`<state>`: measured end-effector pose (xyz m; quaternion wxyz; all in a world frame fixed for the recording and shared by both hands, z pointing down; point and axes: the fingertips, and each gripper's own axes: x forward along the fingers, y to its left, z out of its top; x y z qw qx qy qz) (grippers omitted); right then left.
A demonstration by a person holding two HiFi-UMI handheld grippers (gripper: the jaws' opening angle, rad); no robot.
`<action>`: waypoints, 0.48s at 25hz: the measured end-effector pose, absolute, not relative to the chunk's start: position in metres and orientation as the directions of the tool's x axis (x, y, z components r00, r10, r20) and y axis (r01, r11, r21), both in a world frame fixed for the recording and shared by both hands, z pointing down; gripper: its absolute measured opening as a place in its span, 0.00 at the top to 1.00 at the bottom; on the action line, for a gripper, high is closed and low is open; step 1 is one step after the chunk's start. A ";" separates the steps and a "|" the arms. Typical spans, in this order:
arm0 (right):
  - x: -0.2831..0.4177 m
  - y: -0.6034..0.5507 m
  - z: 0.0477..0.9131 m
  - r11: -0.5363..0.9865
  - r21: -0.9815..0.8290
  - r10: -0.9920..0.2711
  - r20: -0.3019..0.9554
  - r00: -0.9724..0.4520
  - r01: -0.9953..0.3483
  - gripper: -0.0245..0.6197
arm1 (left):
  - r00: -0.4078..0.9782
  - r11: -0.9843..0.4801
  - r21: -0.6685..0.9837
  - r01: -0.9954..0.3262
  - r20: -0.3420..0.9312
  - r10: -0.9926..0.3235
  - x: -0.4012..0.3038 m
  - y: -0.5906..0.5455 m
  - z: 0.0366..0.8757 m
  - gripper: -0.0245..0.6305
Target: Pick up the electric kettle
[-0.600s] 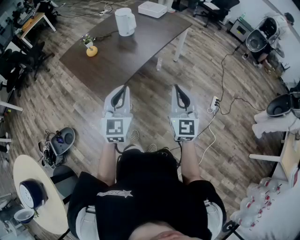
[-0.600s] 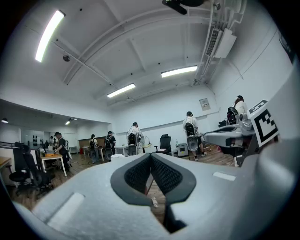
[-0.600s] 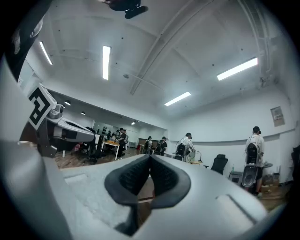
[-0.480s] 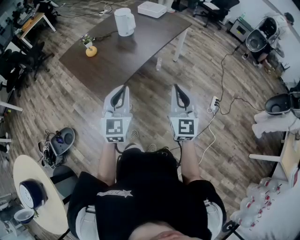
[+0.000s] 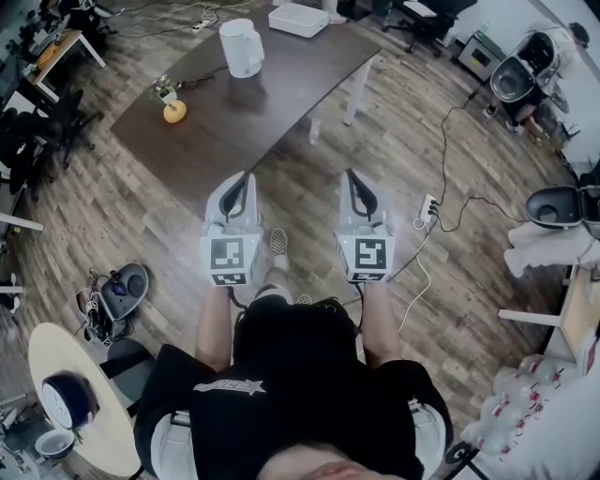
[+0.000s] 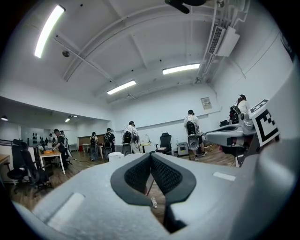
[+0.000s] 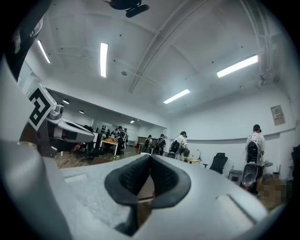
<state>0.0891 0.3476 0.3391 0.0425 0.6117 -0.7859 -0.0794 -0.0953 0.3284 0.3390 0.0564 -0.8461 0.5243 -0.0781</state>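
The white electric kettle (image 5: pixel 241 47) stands on the far part of a dark brown table (image 5: pixel 253 103), well ahead of both grippers. The left gripper (image 5: pixel 246 178) and the right gripper (image 5: pixel 352 176) are held side by side over the wooden floor, short of the table's near edge, pointing level toward it. Both are shut with nothing between the jaws. In the left gripper view the jaws (image 6: pixel 151 154) meet at the tips, and a white top that looks like the kettle (image 6: pixel 115 156) peeks over the left one. In the right gripper view the jaws (image 7: pixel 150 157) also meet.
On the table are an orange object (image 5: pixel 173 112), a small plant (image 5: pixel 166 89) and a white box (image 5: pixel 298 19). A power strip (image 5: pixel 429 206) with cables lies on the floor to the right. Office chairs stand at left, a round table (image 5: pixel 94 441) at lower left. Several people stand far off.
The person's shoe has stepped forward between the grippers. The table and kettle have shifted slightly left in the head view. Both grippers keep their pose and stay shut.
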 end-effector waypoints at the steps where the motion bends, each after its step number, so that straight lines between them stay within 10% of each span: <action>1: 0.090 0.339 0.341 0.239 0.179 -0.968 -0.029 -0.248 -0.954 0.95 | 0.439 -0.446 -0.174 -0.878 0.076 -0.895 -0.094 0.319 0.341 0.95; 12: 0.093 0.213 0.352 0.248 0.160 -0.968 0.004 -0.251 -0.955 0.95 | 0.449 -0.462 -0.174 -0.870 0.108 -0.887 -0.087 0.192 0.347 0.95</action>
